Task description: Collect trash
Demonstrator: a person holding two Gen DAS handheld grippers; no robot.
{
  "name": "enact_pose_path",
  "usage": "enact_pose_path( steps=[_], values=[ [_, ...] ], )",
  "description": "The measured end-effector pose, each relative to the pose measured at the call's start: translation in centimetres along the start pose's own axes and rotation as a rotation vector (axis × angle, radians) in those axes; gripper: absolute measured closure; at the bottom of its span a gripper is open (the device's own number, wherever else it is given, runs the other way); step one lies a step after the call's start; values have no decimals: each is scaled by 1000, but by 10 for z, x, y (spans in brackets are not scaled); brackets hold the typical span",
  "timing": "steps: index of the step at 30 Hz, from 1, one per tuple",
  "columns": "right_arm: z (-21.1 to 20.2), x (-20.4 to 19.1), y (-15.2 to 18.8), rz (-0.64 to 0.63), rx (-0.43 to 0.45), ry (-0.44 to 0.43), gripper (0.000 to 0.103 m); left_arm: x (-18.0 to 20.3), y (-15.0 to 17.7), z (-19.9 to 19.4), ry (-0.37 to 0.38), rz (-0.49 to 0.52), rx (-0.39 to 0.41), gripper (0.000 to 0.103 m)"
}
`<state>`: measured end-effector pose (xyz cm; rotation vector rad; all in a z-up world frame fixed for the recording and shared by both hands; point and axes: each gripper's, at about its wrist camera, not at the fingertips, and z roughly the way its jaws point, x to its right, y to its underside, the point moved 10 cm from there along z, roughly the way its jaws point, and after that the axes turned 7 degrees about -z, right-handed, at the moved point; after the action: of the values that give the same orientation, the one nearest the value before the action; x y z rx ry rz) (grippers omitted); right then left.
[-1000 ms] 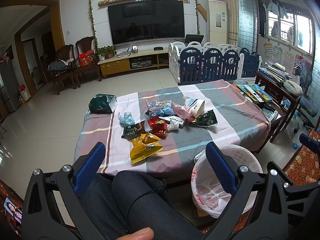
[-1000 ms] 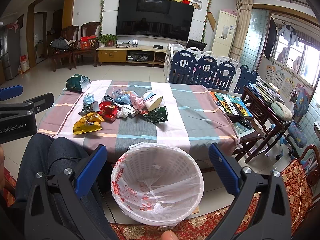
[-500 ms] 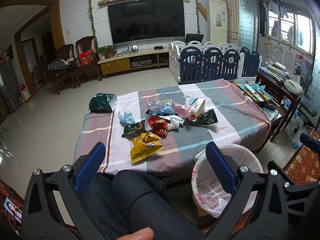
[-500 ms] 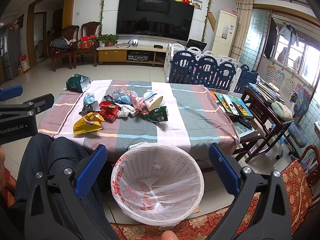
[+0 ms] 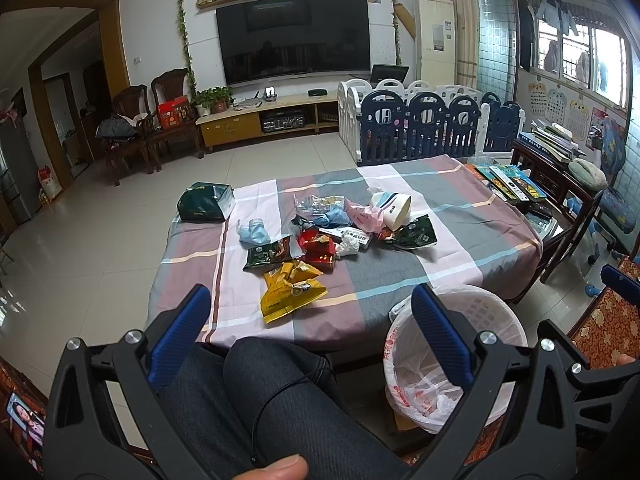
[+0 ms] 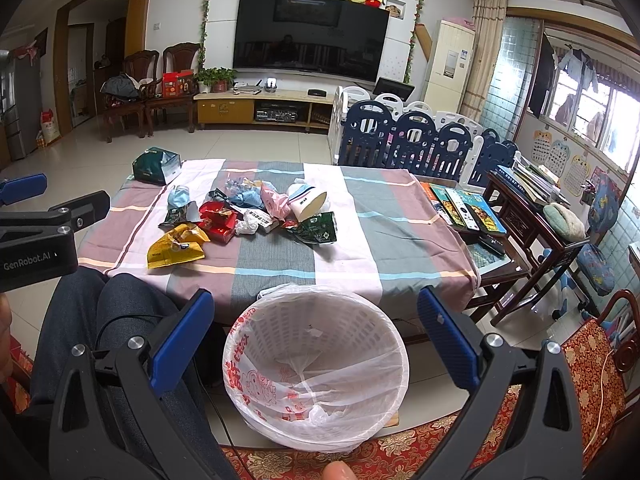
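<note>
Jaws on both the left gripper (image 5: 310,312) and right gripper (image 6: 316,318) gape wide, empty — ready to reach. Wrappers (image 5: 320,236) lie heaped mid-table (image 5: 460,240) at twelve o'clock; the lined basket (image 6: 394,344) waits below, close by for drops.

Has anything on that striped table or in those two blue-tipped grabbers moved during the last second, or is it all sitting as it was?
Nothing visibly changed. The left gripper and right gripper hang open and empty, nothing grasped or released. The yellow snack wrapper, the white paper cup and the rest of the wrappers lie where they were on the striped tablecloth, and the white lined wastebasket sits in the same spot.
</note>
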<state>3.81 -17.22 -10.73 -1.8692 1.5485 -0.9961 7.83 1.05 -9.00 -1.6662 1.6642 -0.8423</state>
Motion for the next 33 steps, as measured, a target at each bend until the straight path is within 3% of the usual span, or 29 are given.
enact_pose_path(
  steps=[27, 30, 33],
  values=[
    [3, 0, 2, 11, -6, -2, 3, -5, -4, 6, -9, -10, -13, 3],
    [4, 1, 2, 59, 54, -47, 3, -39, -14, 16, -37, -102, 4, 3],
    [6, 2, 2, 129, 134, -124, 3, -84, -8, 43, -84, -196, -60, 3]
  ],
)
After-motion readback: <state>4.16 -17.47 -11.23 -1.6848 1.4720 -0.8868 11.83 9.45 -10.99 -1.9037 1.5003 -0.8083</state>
